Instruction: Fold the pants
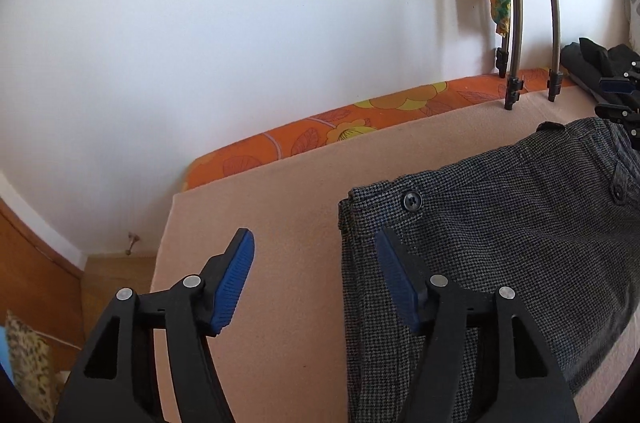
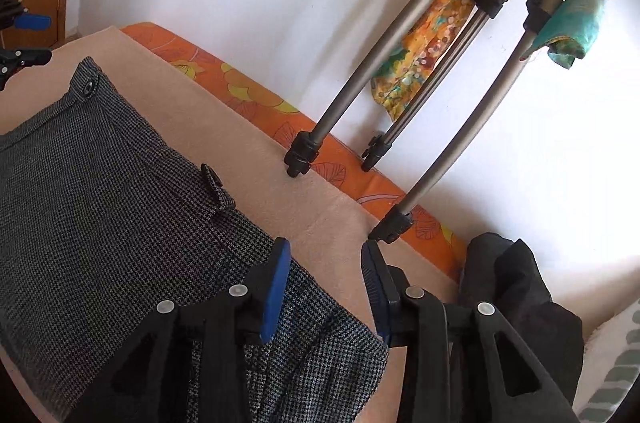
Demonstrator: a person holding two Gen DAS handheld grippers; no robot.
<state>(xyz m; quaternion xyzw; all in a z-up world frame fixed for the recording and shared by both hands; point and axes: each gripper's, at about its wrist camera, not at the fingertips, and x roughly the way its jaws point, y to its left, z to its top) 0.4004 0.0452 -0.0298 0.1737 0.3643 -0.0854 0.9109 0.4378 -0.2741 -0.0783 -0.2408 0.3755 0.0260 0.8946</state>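
Observation:
Grey houndstooth pants lie flat on a beige blanket, waistband with a black button toward the wall. My left gripper is open and empty, straddling the pants' left waist corner. In the right wrist view the pants fill the lower left. My right gripper is open and empty over the pants' right edge. The left gripper shows at the far left of the right wrist view; the right gripper shows at the right edge of the left wrist view.
A tripod stands on the blanket by the white wall, its feet near the orange floral mattress edge. Colourful cloths hang from it. A dark garment lies at the right. The blanket's left edge drops to a wooden floor.

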